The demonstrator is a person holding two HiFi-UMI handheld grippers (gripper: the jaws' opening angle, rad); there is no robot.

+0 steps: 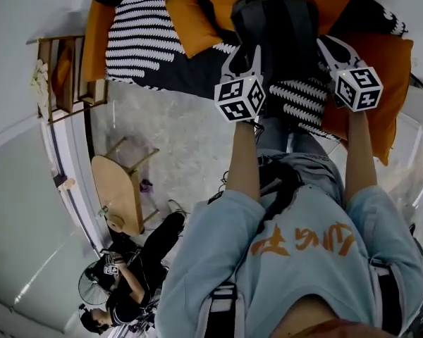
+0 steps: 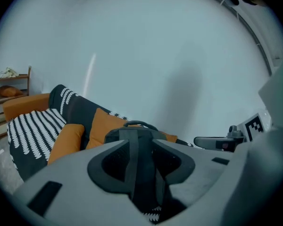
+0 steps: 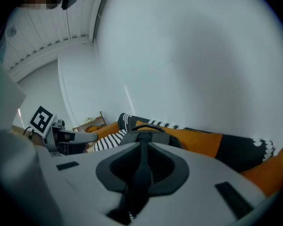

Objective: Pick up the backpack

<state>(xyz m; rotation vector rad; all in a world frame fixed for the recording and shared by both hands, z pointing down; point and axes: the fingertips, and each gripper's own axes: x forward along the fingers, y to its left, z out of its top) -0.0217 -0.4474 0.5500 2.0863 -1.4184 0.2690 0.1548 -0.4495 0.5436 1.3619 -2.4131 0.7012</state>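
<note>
A dark backpack [image 1: 275, 23] stands upright on a sofa [image 1: 137, 41] covered with a black-and-white striped blanket and orange cushions. My left gripper [image 1: 248, 60] reaches toward its left side and my right gripper [image 1: 331, 51] toward its right side. In the left gripper view the jaws [image 2: 141, 173] stand open, with the backpack [image 2: 137, 135] and its straps showing through the gap ahead of them. In the right gripper view the jaws [image 3: 140, 171] are shut, leaving only a thin dark slit. The backpack [image 3: 148, 135] and its top handle lie just beyond them.
An orange cushion [image 1: 190, 20] leans left of the backpack. A wooden shelf [image 1: 63, 76] stands by the wall at left, and a small wooden table [image 1: 120, 192] is on the floor. A person [image 1: 137, 273] sits low at bottom left beside a fan [image 1: 92, 287].
</note>
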